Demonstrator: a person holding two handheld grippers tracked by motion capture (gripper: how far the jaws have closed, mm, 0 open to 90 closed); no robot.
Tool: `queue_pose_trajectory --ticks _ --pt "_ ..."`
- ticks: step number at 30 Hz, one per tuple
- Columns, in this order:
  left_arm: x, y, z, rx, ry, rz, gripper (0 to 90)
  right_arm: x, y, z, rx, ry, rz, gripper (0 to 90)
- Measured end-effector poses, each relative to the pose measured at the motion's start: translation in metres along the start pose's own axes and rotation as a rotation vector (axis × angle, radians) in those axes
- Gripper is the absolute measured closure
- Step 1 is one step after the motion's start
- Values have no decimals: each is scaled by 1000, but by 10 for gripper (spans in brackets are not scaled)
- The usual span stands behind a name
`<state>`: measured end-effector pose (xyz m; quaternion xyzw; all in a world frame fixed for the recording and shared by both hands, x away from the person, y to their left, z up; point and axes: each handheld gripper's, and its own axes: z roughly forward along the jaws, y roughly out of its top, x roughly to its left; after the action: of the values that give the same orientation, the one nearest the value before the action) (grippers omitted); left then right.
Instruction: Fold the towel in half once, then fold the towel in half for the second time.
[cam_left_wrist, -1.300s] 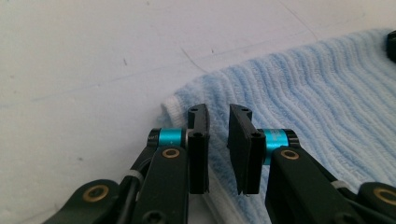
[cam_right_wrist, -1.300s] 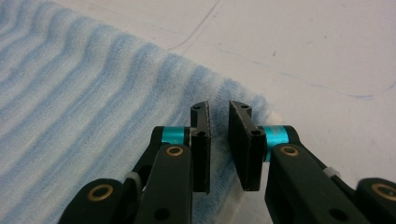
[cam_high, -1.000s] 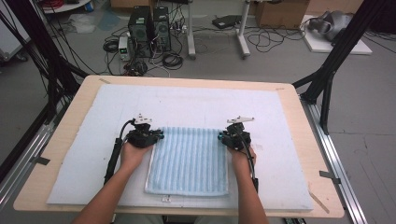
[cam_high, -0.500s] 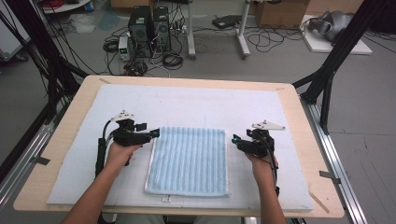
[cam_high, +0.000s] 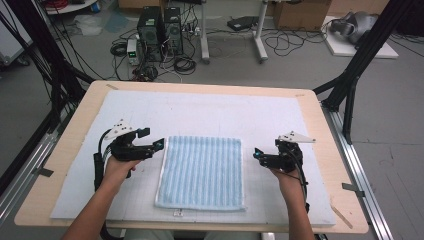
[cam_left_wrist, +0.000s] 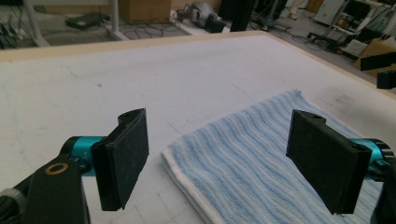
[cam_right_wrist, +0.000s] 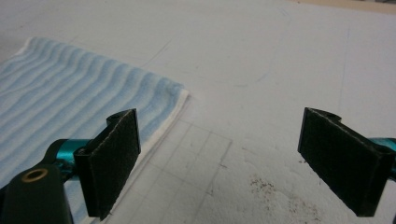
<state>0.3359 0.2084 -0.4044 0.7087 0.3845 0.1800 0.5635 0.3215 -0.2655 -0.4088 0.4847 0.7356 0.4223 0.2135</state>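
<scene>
A light blue striped towel (cam_high: 202, 170) lies folded flat on the white mat (cam_high: 210, 112) at the table's front middle. My left gripper (cam_high: 159, 145) hovers just off the towel's far left corner, open and empty. In the left gripper view its jaws stand wide apart over the towel (cam_left_wrist: 252, 158) corner. My right gripper (cam_high: 257, 154) sits a little to the right of the towel's far right corner, open and holding nothing. The right gripper view has the towel (cam_right_wrist: 70, 102) corner to the left of the wide jaws.
The wooden table (cam_high: 310, 100) rims the white mat. A small tag (cam_high: 177, 213) sticks out at the towel's near edge. Black frame posts (cam_high: 360, 55) stand at the right and left of the table. Computers and cables (cam_high: 160, 30) lie on the floor beyond.
Both grippers have let go of the towel's far corners and moved outward, left to the left and right to the right. The towel stays flat.
</scene>
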Motion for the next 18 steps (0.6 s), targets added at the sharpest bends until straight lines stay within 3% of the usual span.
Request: queue_pose_trajectory --ticks 5,9,14,18 --pt "0 1 -2 83 48 -80 163 4 2 -4 -4 9 -31 121" --pt "0 2 -3 43 50 -71 163 4 7 -6 -14 6 -41 121" --pt "0 2 -2 54 46 -74 163 5 8 -8 -26 1 -35 120" --pt "1 4 1 51 4 -77 204 5 6 -5 -18 6 -30 121"
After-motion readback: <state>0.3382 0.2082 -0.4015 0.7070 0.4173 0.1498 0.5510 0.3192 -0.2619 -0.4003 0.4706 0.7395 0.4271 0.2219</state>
